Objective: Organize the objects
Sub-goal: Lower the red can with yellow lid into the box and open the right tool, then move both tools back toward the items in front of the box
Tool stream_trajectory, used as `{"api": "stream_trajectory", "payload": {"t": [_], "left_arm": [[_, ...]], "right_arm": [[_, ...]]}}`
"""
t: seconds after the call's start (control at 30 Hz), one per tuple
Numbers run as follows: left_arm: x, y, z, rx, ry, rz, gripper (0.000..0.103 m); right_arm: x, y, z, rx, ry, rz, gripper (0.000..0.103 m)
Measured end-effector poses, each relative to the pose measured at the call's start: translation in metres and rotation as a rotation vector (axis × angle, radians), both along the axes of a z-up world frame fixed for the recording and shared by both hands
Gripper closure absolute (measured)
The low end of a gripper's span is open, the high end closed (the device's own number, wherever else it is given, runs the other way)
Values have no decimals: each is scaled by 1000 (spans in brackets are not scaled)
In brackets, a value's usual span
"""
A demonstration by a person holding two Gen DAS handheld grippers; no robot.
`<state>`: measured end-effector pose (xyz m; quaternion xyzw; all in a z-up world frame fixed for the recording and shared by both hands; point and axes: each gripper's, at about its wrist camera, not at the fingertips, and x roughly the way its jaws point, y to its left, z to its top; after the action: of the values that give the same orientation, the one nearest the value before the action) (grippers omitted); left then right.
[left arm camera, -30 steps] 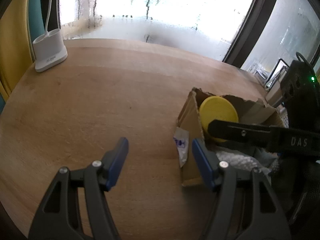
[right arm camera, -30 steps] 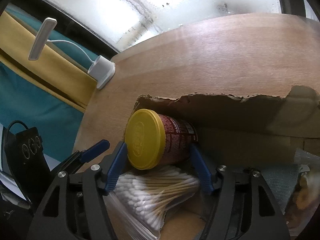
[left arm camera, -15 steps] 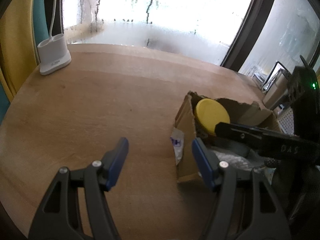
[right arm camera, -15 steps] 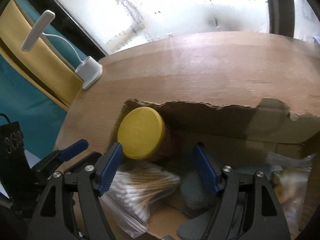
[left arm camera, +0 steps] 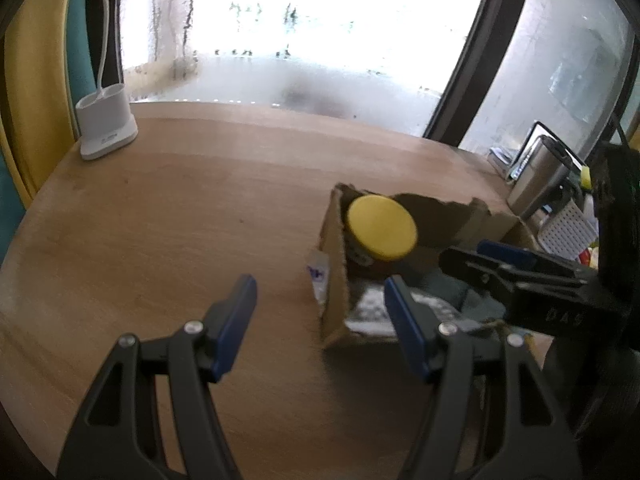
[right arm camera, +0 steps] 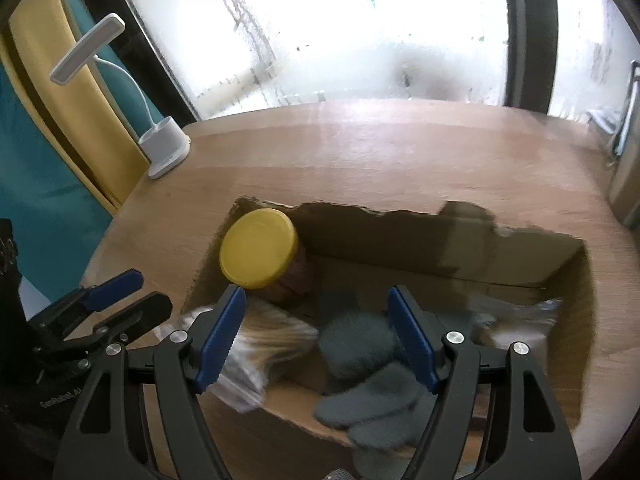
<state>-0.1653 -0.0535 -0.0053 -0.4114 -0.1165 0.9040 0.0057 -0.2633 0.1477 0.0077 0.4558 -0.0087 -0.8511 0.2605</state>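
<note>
An open cardboard box (right arm camera: 400, 236) sits on the round wooden table (right arm camera: 380, 152). A brown jar with a yellow lid (right arm camera: 258, 254) leans in its far left corner; it also shows in the left wrist view (left arm camera: 380, 232). A bag of cotton swabs (right arm camera: 264, 340), grey gloves (right arm camera: 368, 376) and a clear packet (right arm camera: 516, 320) lie inside. My right gripper (right arm camera: 314, 334) is open and empty above the box. My left gripper (left arm camera: 320, 316) is open and empty, low over the table left of the box (left arm camera: 334, 276).
A white desk lamp (right arm camera: 164, 152) stands at the table's far left edge; its base shows in the left wrist view (left arm camera: 106, 128). A steel tumbler (left arm camera: 538, 176) and a white perforated bin (left arm camera: 568, 232) stand off the table's right side. A frosted window is behind.
My right gripper let go of the yellow-lidded jar, opened, and rose back above the box. The jar stays in the box's corner. My left gripper drew back a little.
</note>
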Motion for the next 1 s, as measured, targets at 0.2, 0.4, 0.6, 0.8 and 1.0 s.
{"api": "stream_trajectory", "payload": {"t": [0.2,0.4,0.6,0.8,1.0], "left_arm": [[7,18,-1,0,-4,-25,35],[14,36,4,-7,6,-51,27],[22,48,8,-14,21,-49,23],[30,64,5,-22,22,-73,23],[36,83,4,-39,23,-108,23]], "right_arm": [[17,24,4,36,51,-32,26],[31,51,8,39,83,-80,26],[42,77,10,30,100,-122,26],[55,99,8,31,112,-156,26],[66,117,5,32,119,-189,26]]}}
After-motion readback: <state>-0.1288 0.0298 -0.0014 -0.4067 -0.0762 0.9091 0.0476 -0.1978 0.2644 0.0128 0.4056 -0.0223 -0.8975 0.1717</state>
